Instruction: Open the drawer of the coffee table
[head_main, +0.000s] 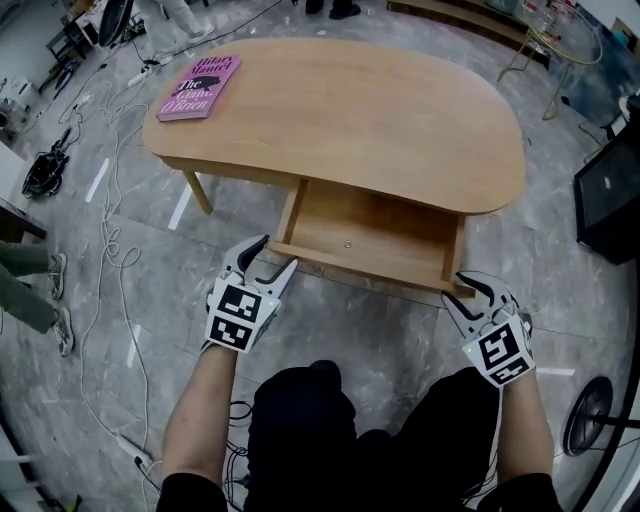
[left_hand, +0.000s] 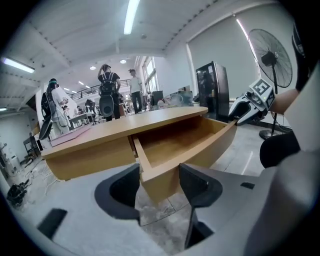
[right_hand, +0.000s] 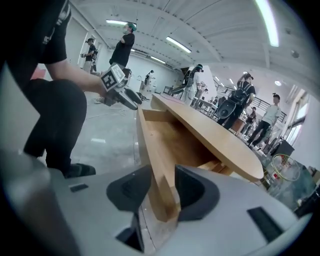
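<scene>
Two grippers on one drawer, symmetric hold. Far left: pink book (head_main: 198, 87) lies on the coffee table (head_main: 400, 120) at its left end, well clear of the work, with cables (head_main: 110, 250) on the floor on that side.

Left gripper (head_main: 280, 250) is at the front-left corner of the drawer (head_main: 370, 262). Its jaws straddle the front panel and are closed on it: in the left gripper view wood fills the gap, pads against both faces. Likely reason: no handle shows on the front, so the panel edge is the only purchase.

Drawer stands well out from under the tabletop, on the table's near side. Inside is bare wood, empty bar a small round fitting (head_main: 347, 243) near the front.

Right gripper (head_main: 453, 288) mirrors this on the front-right corner, jaws likewise clamped across the panel's thickness. One grip per corner should hold the pull square, so the box doesn't rack in its runners.

Task looks done or nearly so; can't tell how much travel is left. Risk: pulling past the stop and dropping the drawer.

Far right: black cabinet (head_main: 608, 195) and floor fan (left_hand: 270, 57), both well apart from the table
</scene>
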